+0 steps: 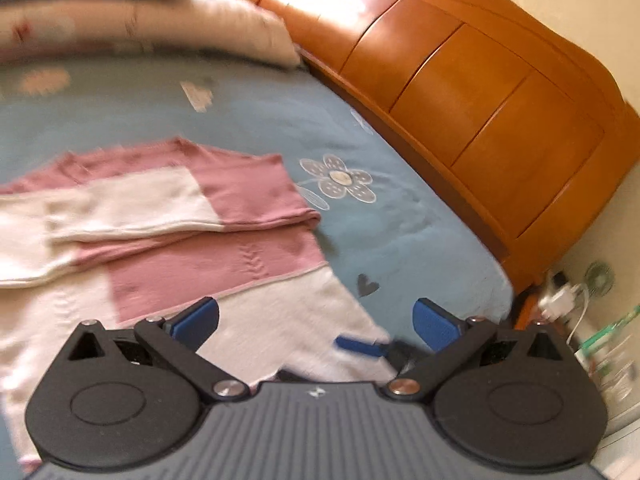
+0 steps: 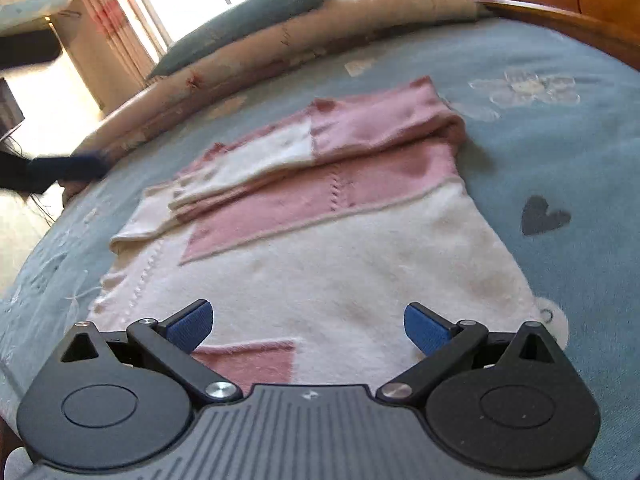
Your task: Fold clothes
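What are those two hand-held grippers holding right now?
Nothing. The left hand-held gripper and the right hand-held gripper are both open above the pink and white sweater, which lies loose on the bed.

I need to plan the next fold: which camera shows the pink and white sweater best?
The right wrist view: the sweater lies almost whole ahead of the open right gripper, sleeves folded across its chest. The left wrist view cuts it off at the left edge, blurred, behind the open left gripper.

A pink-and-cream colour-blocked knit sweater [image 2: 320, 240] lies flat on the blue flower-printed bedspread [image 2: 560, 152], both sleeves folded across its chest, its cream hem end farthest from the pillows [image 2: 280, 40].
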Demonstrator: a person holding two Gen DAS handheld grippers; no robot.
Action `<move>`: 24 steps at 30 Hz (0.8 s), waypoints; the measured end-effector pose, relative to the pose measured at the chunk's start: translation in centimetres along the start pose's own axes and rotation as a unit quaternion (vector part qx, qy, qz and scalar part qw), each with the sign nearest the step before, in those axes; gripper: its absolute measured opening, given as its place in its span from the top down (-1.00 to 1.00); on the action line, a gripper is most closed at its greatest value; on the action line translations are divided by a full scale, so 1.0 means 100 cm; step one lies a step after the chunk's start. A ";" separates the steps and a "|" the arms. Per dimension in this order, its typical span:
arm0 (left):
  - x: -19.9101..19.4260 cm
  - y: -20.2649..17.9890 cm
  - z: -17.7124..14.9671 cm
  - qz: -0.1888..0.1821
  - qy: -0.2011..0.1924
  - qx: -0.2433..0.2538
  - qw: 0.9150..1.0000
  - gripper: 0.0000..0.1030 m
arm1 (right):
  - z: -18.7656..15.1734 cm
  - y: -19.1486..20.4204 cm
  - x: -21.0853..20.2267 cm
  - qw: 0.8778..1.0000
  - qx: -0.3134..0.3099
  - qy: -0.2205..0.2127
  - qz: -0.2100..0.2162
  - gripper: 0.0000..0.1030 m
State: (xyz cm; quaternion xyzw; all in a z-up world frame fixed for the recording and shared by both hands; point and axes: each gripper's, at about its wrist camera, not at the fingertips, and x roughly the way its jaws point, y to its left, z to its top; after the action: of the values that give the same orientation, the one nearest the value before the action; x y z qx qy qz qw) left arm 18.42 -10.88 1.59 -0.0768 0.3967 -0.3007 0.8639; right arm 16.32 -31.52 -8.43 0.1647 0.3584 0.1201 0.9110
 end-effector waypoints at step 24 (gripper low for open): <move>0.037 0.031 -0.180 0.132 -0.017 0.052 0.990 -0.98 | -0.061 0.004 -0.015 0.995 -0.086 -0.040 -0.009 -1.00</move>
State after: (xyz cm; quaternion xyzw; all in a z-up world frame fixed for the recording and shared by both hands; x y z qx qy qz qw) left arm 8.56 -8.61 -14.02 0.0164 0.3721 -0.2032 0.9055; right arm 10.98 -30.32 -11.52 0.0871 0.3115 0.1354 0.9365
